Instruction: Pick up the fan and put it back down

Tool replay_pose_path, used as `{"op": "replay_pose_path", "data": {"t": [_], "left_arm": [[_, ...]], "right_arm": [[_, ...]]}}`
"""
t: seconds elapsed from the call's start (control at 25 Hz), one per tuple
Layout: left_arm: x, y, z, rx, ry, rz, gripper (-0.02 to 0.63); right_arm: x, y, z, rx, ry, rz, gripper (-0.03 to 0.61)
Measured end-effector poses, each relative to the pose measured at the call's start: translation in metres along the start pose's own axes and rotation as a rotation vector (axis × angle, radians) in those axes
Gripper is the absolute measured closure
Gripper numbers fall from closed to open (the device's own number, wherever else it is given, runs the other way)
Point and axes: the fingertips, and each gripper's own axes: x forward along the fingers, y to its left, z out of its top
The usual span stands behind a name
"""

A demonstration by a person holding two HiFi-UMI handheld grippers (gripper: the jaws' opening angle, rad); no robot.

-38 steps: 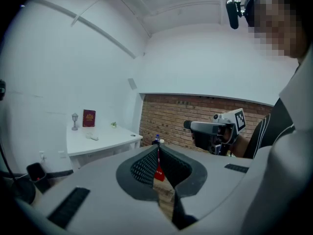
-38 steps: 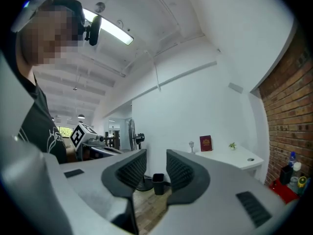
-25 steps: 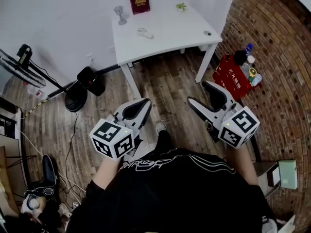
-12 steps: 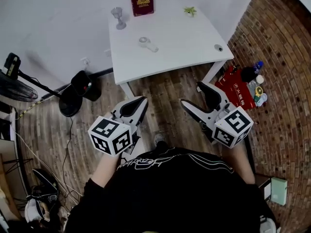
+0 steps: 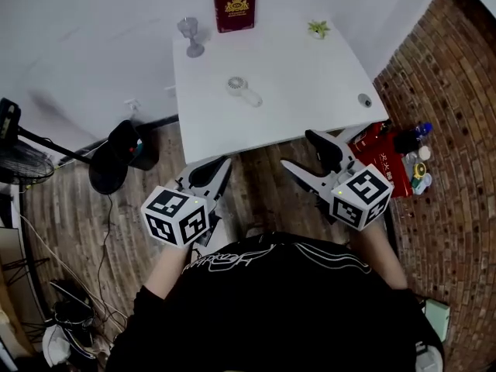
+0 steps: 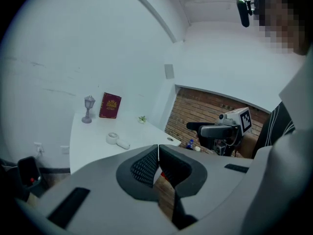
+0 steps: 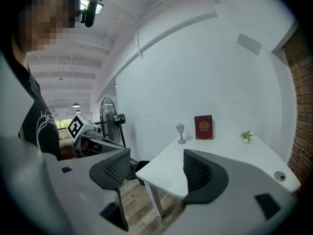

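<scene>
A small white hand-held fan [image 5: 242, 91] lies flat near the middle of the white table [image 5: 310, 107]; the left gripper view has it too, the fan [image 6: 118, 140] resting on the tabletop. Both grippers hang over the wooden floor short of the table's near edge, apart from the fan. My left gripper [image 5: 220, 166] has its jaws closed together with nothing between them [image 6: 158, 152]. The jaws of my right gripper [image 5: 301, 151] stand wide apart and empty [image 7: 154, 169]. From the right gripper view the small fan does not show.
At the table's far edge are a red book [image 5: 234, 8], a grey lantern figurine [image 5: 190, 36] and a tiny potted plant [image 5: 318, 29]. A red crate [image 5: 377, 147] and bottles sit by the brick wall on the right. A floor fan [image 5: 19, 161] and cables lie left.
Both grippers have advanced toward the table, which now sits nearer and larger in the head view. The right jaws have spread slightly wider.
</scene>
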Motion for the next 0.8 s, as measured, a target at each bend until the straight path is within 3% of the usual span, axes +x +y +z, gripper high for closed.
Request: {"op": "replay_pose_path", "data": {"t": [0.8], "left_arm": [[0.012, 0.082, 0.004, -0.055, 0.022, 0.161, 0.58]], "right_arm": [[0.138, -0.076, -0.042, -0.006, 0.17, 0.009, 0.252]]}}
